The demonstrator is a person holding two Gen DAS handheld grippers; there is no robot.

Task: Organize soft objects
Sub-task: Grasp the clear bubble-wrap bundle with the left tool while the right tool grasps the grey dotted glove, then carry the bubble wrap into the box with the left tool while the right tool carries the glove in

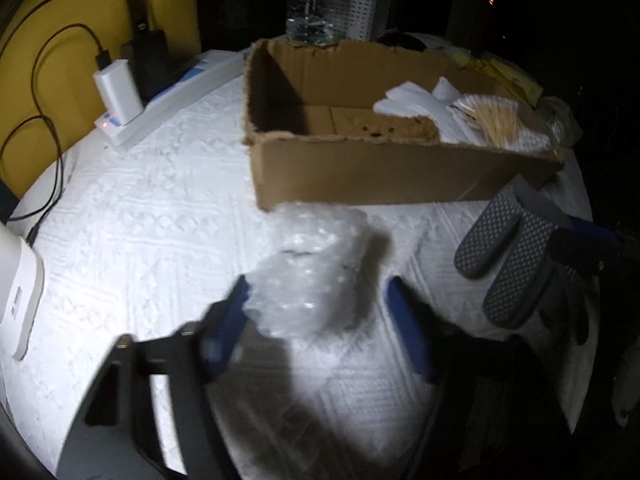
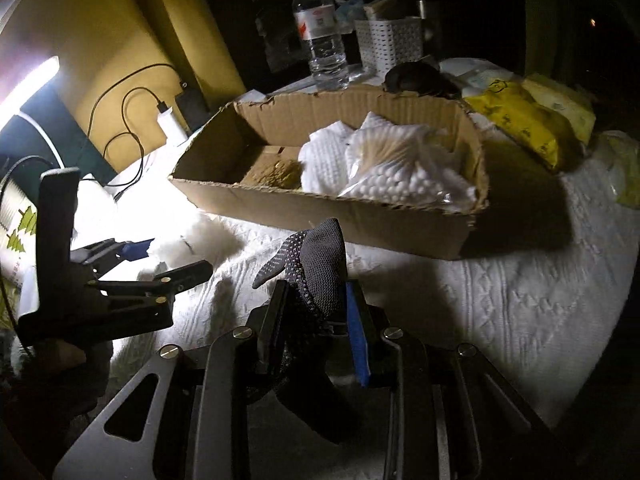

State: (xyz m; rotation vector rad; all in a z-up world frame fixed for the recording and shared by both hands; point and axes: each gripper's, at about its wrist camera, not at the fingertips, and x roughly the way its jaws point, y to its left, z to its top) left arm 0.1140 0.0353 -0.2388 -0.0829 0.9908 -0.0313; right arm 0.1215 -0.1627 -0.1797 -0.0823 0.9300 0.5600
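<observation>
We see the left gripper (image 1: pixel 316 300) angled down over the white cloth (image 1: pixel 140 208), its blue pads (image 1: pixel 230 312) part-spread around a wad of bubble wrap (image 1: pixel 308 272). The left pad touches the wad; the right pad stands just apart from it, so we read no firm pinch. The wad sits between and just ahead of the fingertips, and whether it rests on the cloth we cannot tell. Ahead of this gripper lies the box (image 1: pixel 360 176), with white cloths (image 1: pixel 416 100) and a bag of swabs (image 1: pixel 500 120) at its right end. The right gripper (image 2: pixel 316 308) is clamped on a grey dotted glove (image 2: pixel 312 264); the glove stands up between its fingers, with its fingertips pointing at the near wall of the box (image 2: pixel 320 216) straight ahead. In that view the left gripper (image 2: pixel 168 258) is to the left, with the wad (image 2: pixel 192 242) at its tips. Beyond the box stands a bottle (image 2: pixel 324 36).
</observation>
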